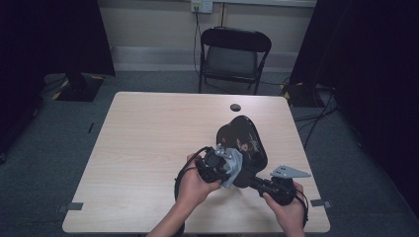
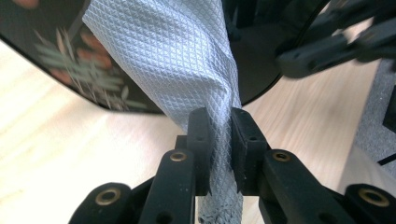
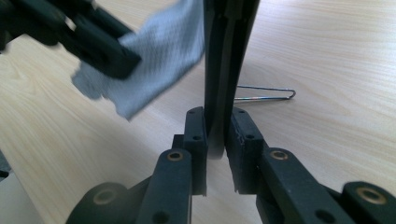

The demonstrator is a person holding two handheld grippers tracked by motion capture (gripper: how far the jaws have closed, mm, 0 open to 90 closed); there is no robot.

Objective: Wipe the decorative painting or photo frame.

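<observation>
A glossy black plate [image 1: 243, 138] with a floral pattern is held up on edge above the wooden table [image 1: 148, 148]. My right gripper [image 3: 215, 114] is shut on its lower rim, and the plate [image 3: 229, 46] rises edge-on between the jaws. My left gripper [image 2: 217, 116] is shut on a grey textured cloth [image 2: 173, 56], which lies against the plate's face [image 2: 70, 65]. In the high view the left gripper [image 1: 225, 168] and cloth [image 1: 233, 174] sit at the plate's near left side, with the right gripper [image 1: 257, 181] at its near end.
A thin bent metal wire [image 3: 266, 93] lies flat on the table beyond the plate. The tabletop has a dark cable hole [image 1: 235, 107] near its far edge. A black folding chair [image 1: 234, 57] stands behind the table.
</observation>
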